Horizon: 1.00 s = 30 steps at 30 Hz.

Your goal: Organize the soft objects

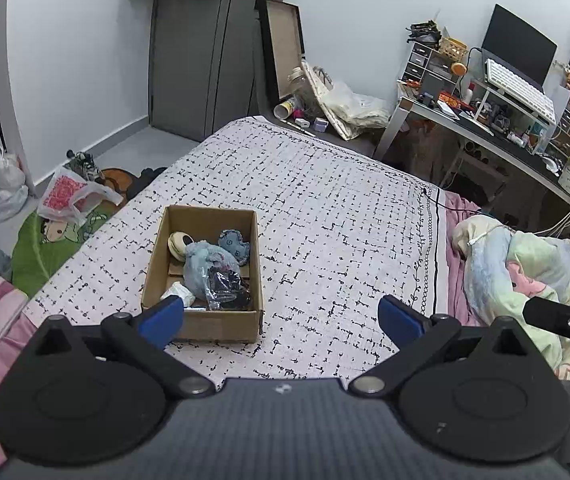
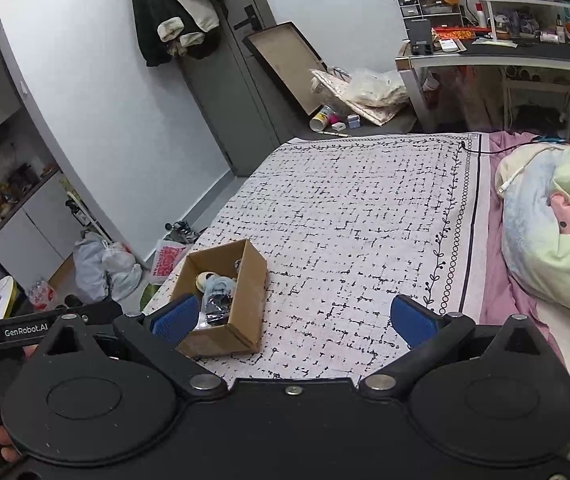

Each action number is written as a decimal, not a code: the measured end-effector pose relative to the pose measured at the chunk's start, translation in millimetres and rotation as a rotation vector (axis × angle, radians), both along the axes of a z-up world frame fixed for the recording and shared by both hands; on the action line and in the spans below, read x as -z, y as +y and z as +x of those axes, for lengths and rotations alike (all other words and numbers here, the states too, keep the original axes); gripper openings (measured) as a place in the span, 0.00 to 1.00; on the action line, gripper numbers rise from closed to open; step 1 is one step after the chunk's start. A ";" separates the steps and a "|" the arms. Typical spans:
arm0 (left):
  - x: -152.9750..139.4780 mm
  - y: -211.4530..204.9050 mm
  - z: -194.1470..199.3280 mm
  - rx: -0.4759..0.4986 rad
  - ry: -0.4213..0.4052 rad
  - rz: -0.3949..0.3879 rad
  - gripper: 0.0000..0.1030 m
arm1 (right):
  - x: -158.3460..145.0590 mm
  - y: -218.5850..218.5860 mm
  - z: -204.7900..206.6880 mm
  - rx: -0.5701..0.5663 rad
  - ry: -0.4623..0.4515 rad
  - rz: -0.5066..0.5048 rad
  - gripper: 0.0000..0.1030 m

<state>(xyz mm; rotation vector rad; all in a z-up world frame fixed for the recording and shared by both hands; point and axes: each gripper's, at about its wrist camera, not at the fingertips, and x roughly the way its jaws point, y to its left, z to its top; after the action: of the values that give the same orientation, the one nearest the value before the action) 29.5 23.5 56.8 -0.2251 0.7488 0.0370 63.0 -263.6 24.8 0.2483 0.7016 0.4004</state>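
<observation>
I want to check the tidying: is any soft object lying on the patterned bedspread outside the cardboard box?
No: the soft toys all sit inside the cardboard box, and the patterned bedspread around it is bare.

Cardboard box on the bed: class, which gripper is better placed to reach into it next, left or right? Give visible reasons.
Probably left. The left gripper is open with the cardboard box right by its fingers; the right gripper, also open, is further away.

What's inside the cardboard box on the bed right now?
The cardboard box holds a blue-grey plush, a blue denim heart, a cream round toy, a clear bag of dark items and something white. Anything beneath them is hidden.
</observation>
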 end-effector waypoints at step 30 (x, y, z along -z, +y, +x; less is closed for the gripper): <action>2.6 11.0 -19.1 -0.015 0.023 0.048 0.99 | -5.6 33.5 -12.6 -0.089 -0.006 -0.070 1.00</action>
<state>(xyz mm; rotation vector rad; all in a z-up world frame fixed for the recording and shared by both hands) 10.4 34.6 54.1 -0.1845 0.7684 0.0720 50.4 -230.2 30.4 0.1504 0.7210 0.4607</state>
